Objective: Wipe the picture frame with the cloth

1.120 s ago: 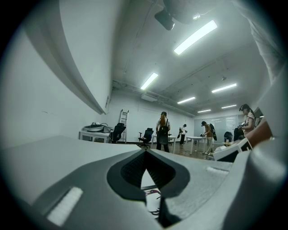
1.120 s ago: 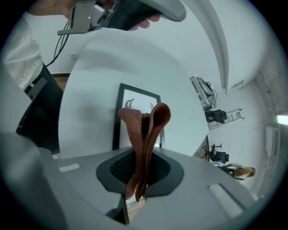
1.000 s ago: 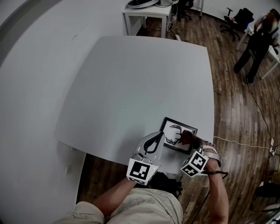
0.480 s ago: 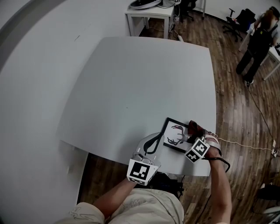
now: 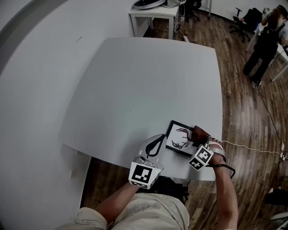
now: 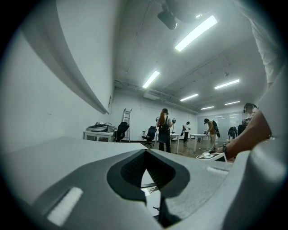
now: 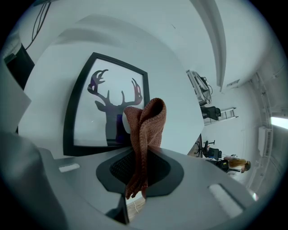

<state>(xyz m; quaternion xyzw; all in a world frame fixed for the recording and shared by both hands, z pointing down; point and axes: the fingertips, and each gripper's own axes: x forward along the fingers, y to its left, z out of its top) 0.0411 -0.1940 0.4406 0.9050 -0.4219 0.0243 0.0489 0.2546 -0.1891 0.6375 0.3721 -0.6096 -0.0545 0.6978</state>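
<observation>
A black picture frame (image 5: 181, 138) with a deer-antler print lies flat near the front right corner of the white table (image 5: 148, 85). My right gripper (image 5: 201, 140) is shut on a reddish-brown cloth (image 5: 199, 133), which rests at the frame's right edge. In the right gripper view the cloth (image 7: 146, 121) hangs folded out of the jaws of the right gripper (image 7: 135, 164), over the lower right part of the frame (image 7: 112, 85). My left gripper (image 5: 159, 143) lies at the frame's left edge with its jaws together. In the left gripper view the left gripper (image 6: 146, 175) holds nothing that I can see.
The table's front edge (image 5: 135, 164) runs just under both grippers, with wooden floor (image 5: 247, 112) to the right. A white cable (image 5: 252, 149) crosses that floor. A person (image 5: 263, 40) stands at the far right, and a small table (image 5: 153, 13) stands at the back.
The right gripper has carried the cloth from the frame's right half up to its far right edge. The left gripper has stayed at the frame's left edge.
</observation>
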